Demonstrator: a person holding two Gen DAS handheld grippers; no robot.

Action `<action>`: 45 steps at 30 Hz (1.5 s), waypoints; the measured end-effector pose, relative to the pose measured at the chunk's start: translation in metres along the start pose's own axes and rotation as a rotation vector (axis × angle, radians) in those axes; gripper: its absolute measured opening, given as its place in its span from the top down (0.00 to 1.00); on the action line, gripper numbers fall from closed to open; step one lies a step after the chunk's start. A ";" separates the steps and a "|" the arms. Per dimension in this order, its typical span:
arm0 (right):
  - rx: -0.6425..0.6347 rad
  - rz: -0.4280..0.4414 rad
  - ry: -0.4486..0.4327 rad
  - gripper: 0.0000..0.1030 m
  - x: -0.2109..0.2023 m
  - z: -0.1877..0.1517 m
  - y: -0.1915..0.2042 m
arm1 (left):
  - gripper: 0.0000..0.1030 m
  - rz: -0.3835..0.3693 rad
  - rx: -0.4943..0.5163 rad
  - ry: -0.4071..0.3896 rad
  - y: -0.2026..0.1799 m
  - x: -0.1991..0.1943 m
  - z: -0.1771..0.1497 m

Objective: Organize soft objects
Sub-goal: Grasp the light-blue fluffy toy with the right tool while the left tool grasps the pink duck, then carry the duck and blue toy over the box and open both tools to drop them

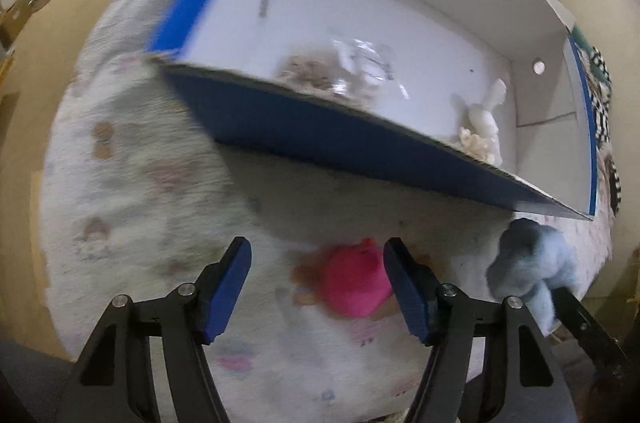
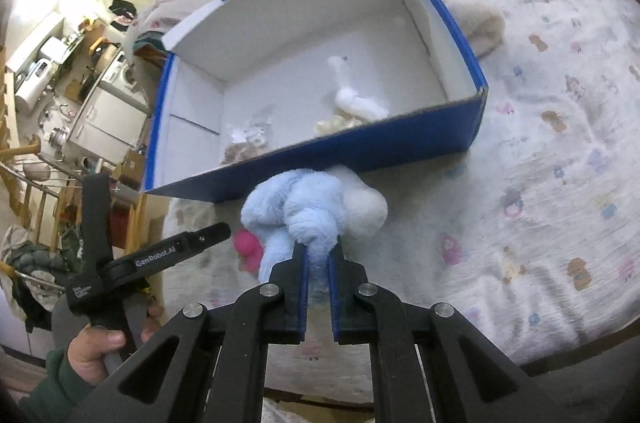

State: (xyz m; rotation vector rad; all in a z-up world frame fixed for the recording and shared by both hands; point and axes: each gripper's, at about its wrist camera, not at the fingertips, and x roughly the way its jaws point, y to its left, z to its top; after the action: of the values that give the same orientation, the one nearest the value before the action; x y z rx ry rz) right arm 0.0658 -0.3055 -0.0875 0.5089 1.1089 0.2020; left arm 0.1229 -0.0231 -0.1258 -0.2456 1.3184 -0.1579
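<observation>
A blue box with a white inside [image 1: 320, 139] [image 2: 400, 143] stands on the bed. In it lie a white plush toy [image 1: 486, 121] [image 2: 356, 101] and a beige toy in clear wrap [image 1: 320, 73] [image 2: 248, 139]. My right gripper [image 2: 318, 247] is shut on a light blue and white plush toy [image 2: 304, 207], held just in front of the box's near wall; the toy also shows at the right of the left wrist view [image 1: 532, 263]. My left gripper [image 1: 318, 283] is open above a pink soft toy [image 1: 354, 283] [image 2: 248, 247] lying on the blanket.
The bed is covered by a white fleece blanket [image 2: 540, 163] with small printed figures. A beige plush item [image 2: 472, 11] lies beyond the box's right side. Past the bed's left edge are furniture and clutter [image 2: 60, 83].
</observation>
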 end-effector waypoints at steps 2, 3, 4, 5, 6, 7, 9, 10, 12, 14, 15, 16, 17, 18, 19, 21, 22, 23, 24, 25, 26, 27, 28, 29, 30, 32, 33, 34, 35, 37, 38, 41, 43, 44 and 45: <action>0.008 -0.005 0.009 0.90 0.008 0.001 0.001 | 0.36 -0.005 0.013 0.001 -0.005 0.004 0.001; 0.011 -0.004 0.011 0.90 0.010 0.002 0.001 | 0.36 -0.009 0.018 0.006 -0.008 0.006 0.000; 0.013 -0.003 0.012 0.90 0.010 0.002 0.000 | 0.39 -0.010 0.022 0.009 -0.009 0.007 0.000; 0.014 -0.003 0.012 0.90 0.012 0.003 0.000 | 0.47 -0.001 0.028 0.007 -0.011 0.007 -0.001; 0.014 -0.003 0.012 0.90 0.012 0.003 0.001 | 0.48 0.004 0.033 0.007 -0.013 0.007 -0.002; 0.013 -0.005 0.014 0.90 0.014 0.003 0.001 | 0.48 -0.009 0.041 0.016 -0.015 0.008 -0.003; 0.016 -0.006 0.015 0.90 0.015 0.002 0.000 | 0.48 -0.023 0.049 0.034 -0.018 0.012 -0.005; 0.017 -0.005 0.016 0.90 0.015 0.002 0.000 | 0.50 -0.021 0.057 0.041 -0.019 0.013 -0.007; 0.021 -0.007 0.015 0.90 0.016 0.003 0.000 | 0.70 -0.006 0.074 0.060 -0.022 0.018 -0.009; 0.025 -0.008 0.014 0.90 0.017 0.003 -0.001 | 0.76 -0.026 0.081 0.083 -0.023 0.020 -0.011; 0.025 -0.010 0.014 0.90 0.018 0.002 -0.001 | 0.76 -0.026 0.086 0.073 -0.023 0.018 -0.010; 0.024 -0.012 0.014 0.90 0.018 0.002 0.000 | 0.76 -0.021 0.087 0.066 -0.023 0.016 -0.010; 0.021 -0.015 0.015 0.90 0.019 0.002 0.000 | 0.76 -0.006 0.085 0.055 -0.022 0.012 -0.009; 0.019 -0.017 0.017 0.90 0.019 0.001 0.001 | 0.76 0.003 0.084 0.048 -0.021 0.009 -0.008; 0.017 -0.019 0.018 0.90 0.019 0.001 0.001 | 0.76 0.014 0.085 0.037 -0.019 0.005 -0.007; 0.017 -0.022 0.018 0.90 0.019 0.000 0.002 | 0.76 0.072 0.091 -0.001 -0.015 -0.004 -0.008; 0.016 -0.023 0.017 0.90 0.019 0.000 0.003 | 0.76 0.086 0.087 -0.009 -0.013 -0.007 -0.009; 0.014 -0.025 0.016 0.90 0.020 -0.001 0.004 | 0.76 0.102 0.080 -0.017 -0.009 -0.009 -0.010; 0.013 -0.026 0.017 0.90 0.020 -0.001 0.004 | 0.76 0.121 0.077 -0.025 -0.006 -0.012 -0.010; 0.011 -0.027 0.019 0.90 0.021 -0.001 0.005 | 0.76 0.135 0.076 -0.035 -0.003 -0.015 -0.011; 0.007 -0.028 0.022 0.90 0.022 -0.001 0.006 | 0.76 0.142 0.074 -0.042 0.000 -0.018 -0.013; 0.003 -0.029 0.025 0.90 0.023 -0.002 0.007 | 0.76 0.146 0.073 -0.046 0.003 -0.021 -0.014; -0.001 -0.031 0.028 0.90 0.024 -0.002 0.008 | 0.76 0.146 0.069 -0.051 0.006 -0.024 -0.015; -0.006 -0.031 0.030 0.90 0.025 -0.003 0.009 | 0.76 0.141 0.065 -0.056 0.009 -0.028 -0.017; -0.013 -0.030 0.033 0.90 0.025 -0.004 0.011 | 0.76 0.133 0.061 -0.066 0.011 -0.032 -0.018; -0.026 -0.028 0.038 0.90 0.026 -0.005 0.014 | 0.76 0.150 0.074 -0.099 0.010 -0.042 -0.020; -0.032 -0.027 0.041 0.90 0.026 -0.005 0.015 | 0.76 0.163 0.085 -0.111 0.008 -0.048 -0.024; -0.037 -0.022 0.042 0.90 0.026 -0.006 0.016 | 0.76 0.168 0.088 -0.115 0.010 -0.050 -0.025; -0.045 -0.014 0.041 0.90 0.025 -0.007 0.018 | 0.76 0.172 0.090 -0.119 0.011 -0.055 -0.026; -0.059 -0.003 0.038 0.90 0.022 -0.008 0.021 | 0.76 0.210 0.103 -0.151 0.010 -0.065 -0.027; -0.065 0.004 0.037 0.90 0.021 -0.009 0.023 | 0.76 0.245 0.110 -0.173 0.012 -0.072 -0.029; -0.085 0.028 0.025 0.90 0.015 -0.011 0.028 | 0.76 0.266 0.066 -0.174 0.022 -0.085 -0.036; -0.101 0.041 0.009 0.90 0.009 -0.012 0.030 | 0.76 0.245 0.032 -0.160 0.026 -0.096 -0.041; -0.107 0.051 -0.003 0.90 0.005 -0.013 0.031 | 0.76 0.242 0.032 -0.162 0.024 -0.101 -0.040; -0.110 0.063 -0.012 0.90 0.001 -0.013 0.031 | 0.76 0.243 0.037 -0.175 0.020 -0.110 -0.041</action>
State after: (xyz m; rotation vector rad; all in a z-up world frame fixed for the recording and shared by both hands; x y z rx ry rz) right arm 0.0578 -0.2746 -0.0778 0.4460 1.0642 0.3128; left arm 0.0560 0.0201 -0.0377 -0.0642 1.1597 0.0440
